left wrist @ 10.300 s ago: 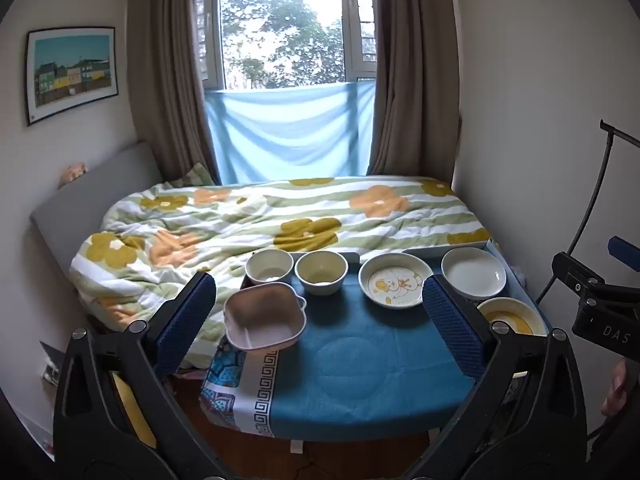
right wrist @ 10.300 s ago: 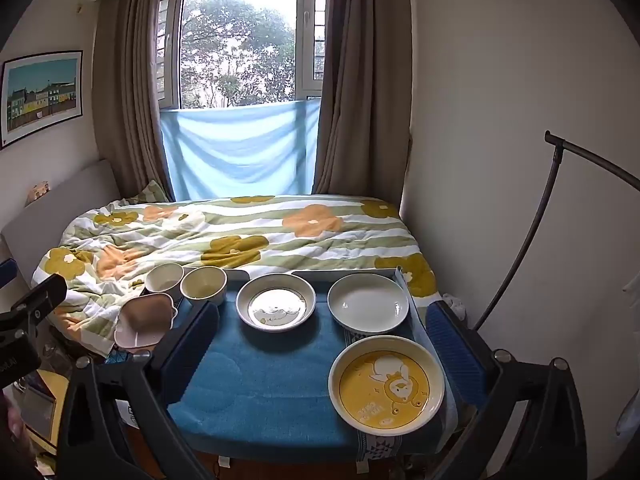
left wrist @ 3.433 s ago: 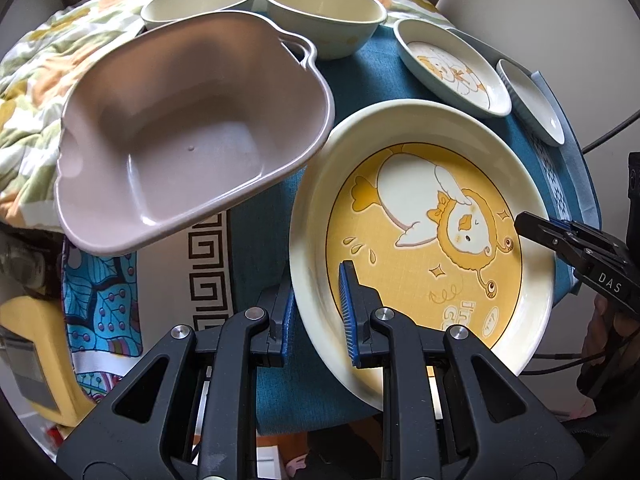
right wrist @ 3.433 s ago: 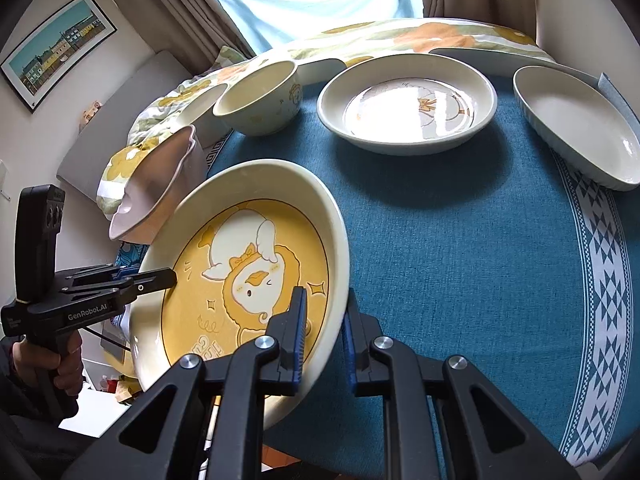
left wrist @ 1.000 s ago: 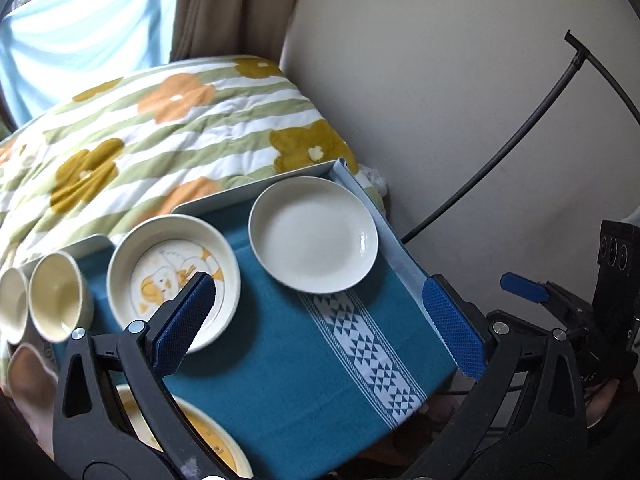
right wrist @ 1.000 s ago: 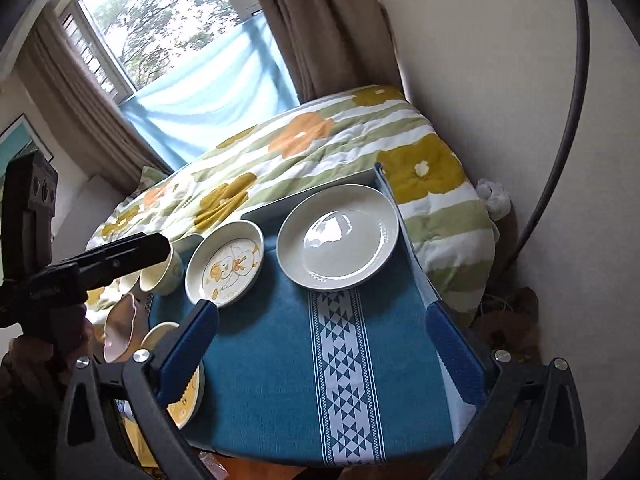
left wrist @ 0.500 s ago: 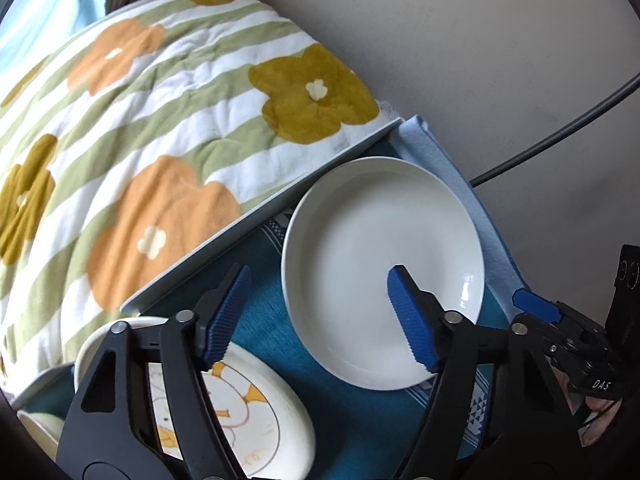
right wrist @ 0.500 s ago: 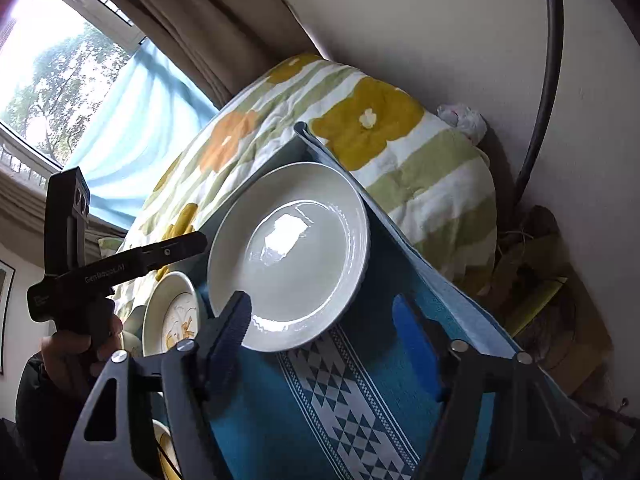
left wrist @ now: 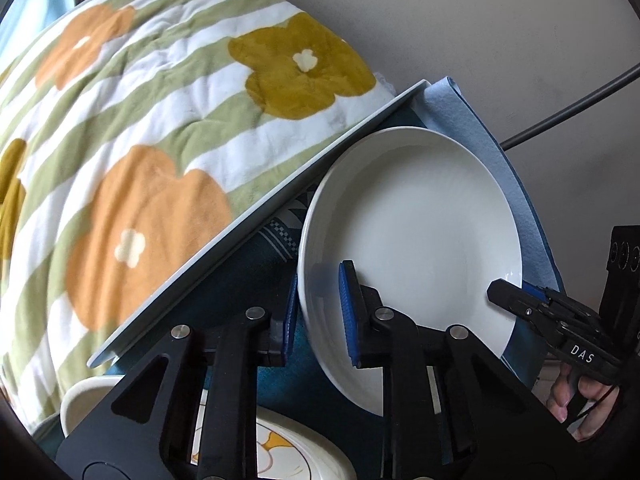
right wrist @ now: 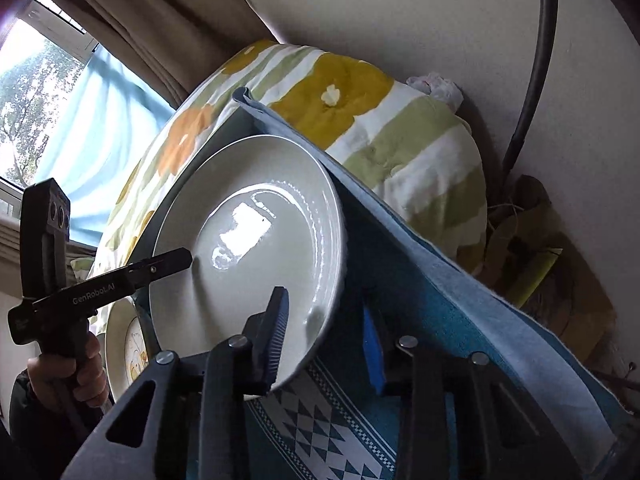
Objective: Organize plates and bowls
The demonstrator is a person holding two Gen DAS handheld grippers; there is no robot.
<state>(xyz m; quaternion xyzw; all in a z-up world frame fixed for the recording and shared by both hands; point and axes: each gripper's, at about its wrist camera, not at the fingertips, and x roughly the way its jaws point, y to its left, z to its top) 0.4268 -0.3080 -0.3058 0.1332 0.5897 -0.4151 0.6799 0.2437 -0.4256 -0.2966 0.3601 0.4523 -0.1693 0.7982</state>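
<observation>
A plain white plate (left wrist: 416,236) lies at the far right corner of the blue-clothed table (left wrist: 256,264). My left gripper (left wrist: 318,312) straddles its left rim, one pad over the plate and one outside, nearly closed on the rim. My right gripper (right wrist: 326,332) straddles the plate's (right wrist: 248,248) right rim, still partly open. A cream plate with a yellow duck print (left wrist: 280,456) lies just in front of the left gripper, and shows in the right wrist view (right wrist: 124,344) too.
A flowered quilt on the bed (left wrist: 132,120) lies beyond the table's back edge. A wall (left wrist: 480,20) and a black cable (left wrist: 568,108) stand close on the right. The light blue cloth edge (right wrist: 400,236) runs along the table's right side.
Both grippers have moved in onto the white plate and narrowed around its opposite rims; half a second ago they were wide open above it.
</observation>
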